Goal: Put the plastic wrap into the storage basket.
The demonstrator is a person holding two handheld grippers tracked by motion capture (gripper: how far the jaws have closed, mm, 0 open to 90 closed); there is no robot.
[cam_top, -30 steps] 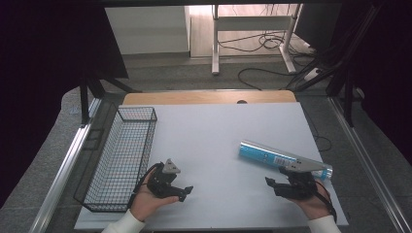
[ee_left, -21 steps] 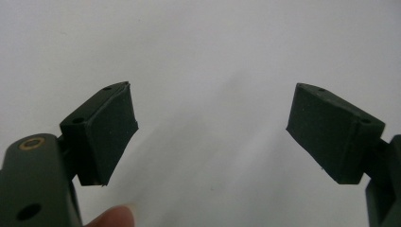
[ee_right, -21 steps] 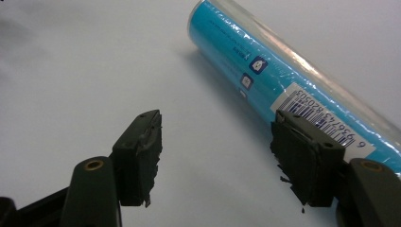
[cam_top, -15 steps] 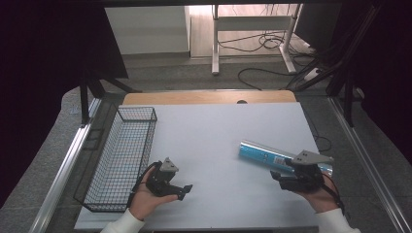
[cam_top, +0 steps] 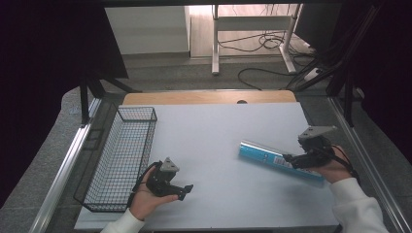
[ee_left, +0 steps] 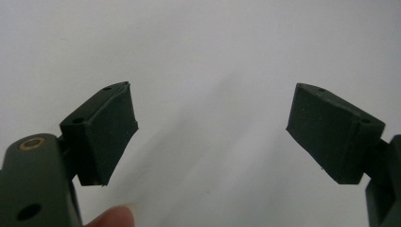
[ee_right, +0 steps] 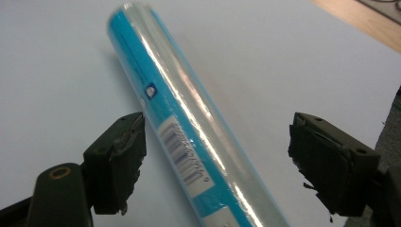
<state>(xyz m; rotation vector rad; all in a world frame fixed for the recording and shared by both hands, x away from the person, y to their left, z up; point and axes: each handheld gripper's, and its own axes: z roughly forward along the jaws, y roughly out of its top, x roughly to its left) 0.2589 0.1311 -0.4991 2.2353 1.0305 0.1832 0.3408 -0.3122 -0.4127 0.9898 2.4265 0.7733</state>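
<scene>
A blue and clear wrapped roll (cam_top: 272, 158) lies flat on the white table (cam_top: 214, 145) at the right. My right gripper (cam_top: 290, 158) hovers over its near end, open, with one jaw on each side of the roll (ee_right: 189, 137) and not touching it. At the lower left my left gripper (cam_top: 186, 191) rests low over bare tabletop. In the left gripper view its jaws stand wide apart with nothing between them, and a fingertip (ee_left: 113, 217) shows at the bottom.
A black wire basket (cam_top: 121, 155) stands along the table's left edge, next to the left hand. A wooden strip (cam_top: 209, 97) runs along the far edge. Cables and a metal stand sit on the floor beyond.
My right gripper has risen and shifted right along the roll, now straddling its near end. The left gripper has barely moved.
</scene>
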